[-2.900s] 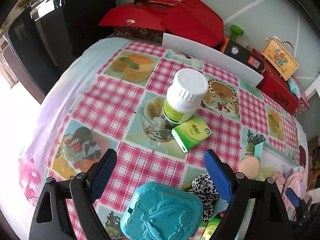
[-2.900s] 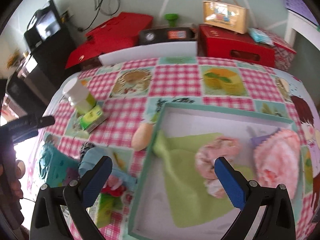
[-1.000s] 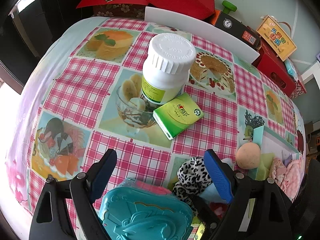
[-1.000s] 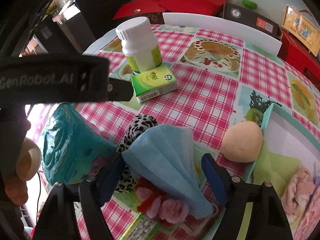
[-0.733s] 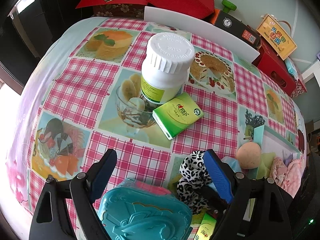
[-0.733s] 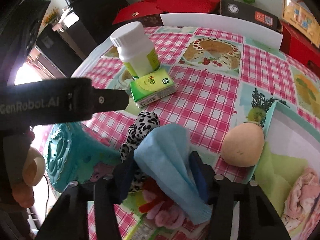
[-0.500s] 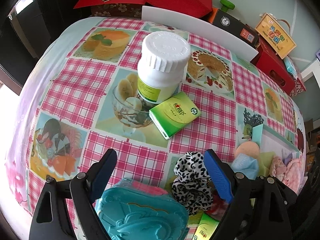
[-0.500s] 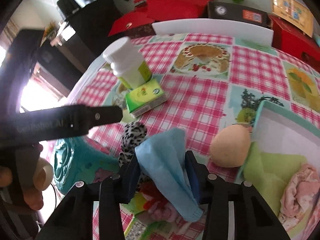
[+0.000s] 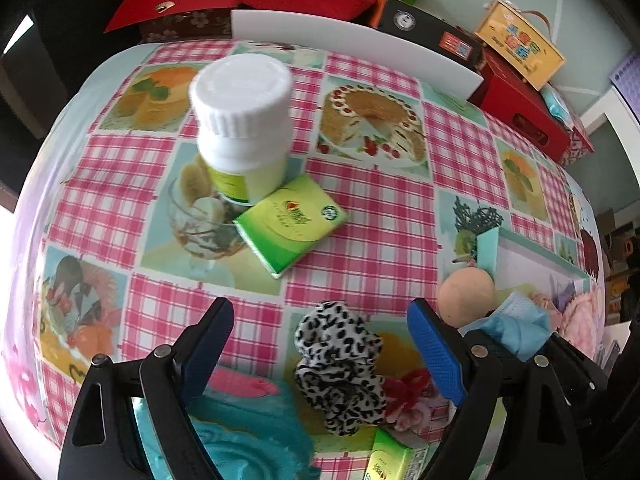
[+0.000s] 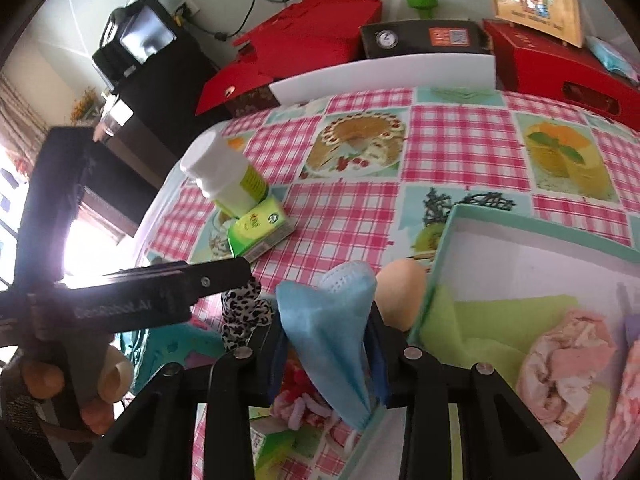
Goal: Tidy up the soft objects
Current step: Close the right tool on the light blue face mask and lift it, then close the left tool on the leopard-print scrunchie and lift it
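Note:
My right gripper (image 10: pixel 326 344) has its jaws closing, the pads pressing a light blue face mask (image 10: pixel 324 320) that hangs lifted above the tablecloth, beside the left rim of the teal tray (image 10: pixel 520 216). In the tray lie a green cloth (image 10: pixel 480 320) and pink fabric (image 10: pixel 568 356). A peach sponge ball (image 10: pixel 400 292) rests against the tray's outer wall. My left gripper (image 9: pixel 322 348) stands open over a leopard-print scrunchie (image 9: pixel 340 360), not touching it. The mask (image 9: pixel 516 328) shows at the right in the left wrist view. A red and pink fluffy piece (image 9: pixel 412 396) lies by the scrunchie.
A white bottle (image 9: pixel 244 128) and a green carton (image 9: pixel 292 224) stand mid-table. A teal embossed box (image 9: pixel 240 440) lies under my left gripper, with a second small green carton (image 9: pixel 388 456) near it. Red boxes (image 10: pixel 312 28) and a white board (image 10: pixel 380 76) line the back edge.
My right jaws closed on the blue mask, lifted it off the pile and carried it right toward the tray. The leopard scrunchie is now uncovered. My left gripper drifted slightly and stayed open.

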Demonstrator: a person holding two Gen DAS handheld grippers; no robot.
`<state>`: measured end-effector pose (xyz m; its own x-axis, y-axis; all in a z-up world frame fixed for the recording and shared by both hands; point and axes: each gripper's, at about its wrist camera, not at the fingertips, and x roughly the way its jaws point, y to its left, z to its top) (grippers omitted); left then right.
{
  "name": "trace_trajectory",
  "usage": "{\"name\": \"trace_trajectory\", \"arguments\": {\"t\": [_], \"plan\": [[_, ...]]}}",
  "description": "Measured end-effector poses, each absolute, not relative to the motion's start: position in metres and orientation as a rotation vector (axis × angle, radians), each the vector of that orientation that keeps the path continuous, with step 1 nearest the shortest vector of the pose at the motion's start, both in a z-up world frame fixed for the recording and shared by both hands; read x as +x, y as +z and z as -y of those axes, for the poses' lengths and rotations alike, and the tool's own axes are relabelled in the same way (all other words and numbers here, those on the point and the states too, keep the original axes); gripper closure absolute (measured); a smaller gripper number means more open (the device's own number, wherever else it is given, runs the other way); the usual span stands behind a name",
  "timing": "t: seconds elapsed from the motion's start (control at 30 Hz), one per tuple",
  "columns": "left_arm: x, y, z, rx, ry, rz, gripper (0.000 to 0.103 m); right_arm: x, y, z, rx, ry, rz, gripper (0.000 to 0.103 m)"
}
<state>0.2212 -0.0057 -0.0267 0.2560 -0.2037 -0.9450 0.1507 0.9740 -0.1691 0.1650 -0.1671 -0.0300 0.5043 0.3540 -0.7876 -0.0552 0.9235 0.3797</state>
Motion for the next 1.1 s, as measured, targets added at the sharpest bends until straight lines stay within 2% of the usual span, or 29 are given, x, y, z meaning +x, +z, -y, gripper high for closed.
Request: {"name": "trace_trajectory", "arguments": {"t": [0.17, 0.23, 0.37, 0.43, 0.53, 0.8, 1.1], "plan": [[0.221, -0.03, 0.017, 0.002, -0.259, -1.293, 0.02, 0.164, -0.029, 0.174, 0.346, 0.24, -1.012, 0.066], [0.22, -0.032, 0.02, 0.015, -0.27, -1.297, 0.035, 0.163, -0.029, 0.176, 0.351, 0.238, -1.013, 0.066], [0.221, -0.038, 0.026, 0.04, -0.285, -1.313, 0.053, 0.163, -0.029, 0.176, 0.357, 0.238, -1.012, 0.066], [0.222, -0.042, 0.029, 0.05, -0.294, -1.323, 0.07, 0.163, -0.029, 0.177, 0.361, 0.237, -1.011, 0.066], [0.221, -0.043, 0.033, 0.063, -0.313, -1.316, 0.079, 0.163, -0.029, 0.179, 0.367, 0.234, -1.011, 0.066], [0.222, -0.047, 0.036, 0.075, -0.325, -1.306, 0.087, 0.162, -0.03, 0.181, 0.375, 0.23, -1.012, 0.066], [0.224, -0.049, 0.035, 0.061, -0.313, -1.288, 0.09, 0.163, -0.033, 0.181, 0.38, 0.231, -1.02, 0.066]]}}
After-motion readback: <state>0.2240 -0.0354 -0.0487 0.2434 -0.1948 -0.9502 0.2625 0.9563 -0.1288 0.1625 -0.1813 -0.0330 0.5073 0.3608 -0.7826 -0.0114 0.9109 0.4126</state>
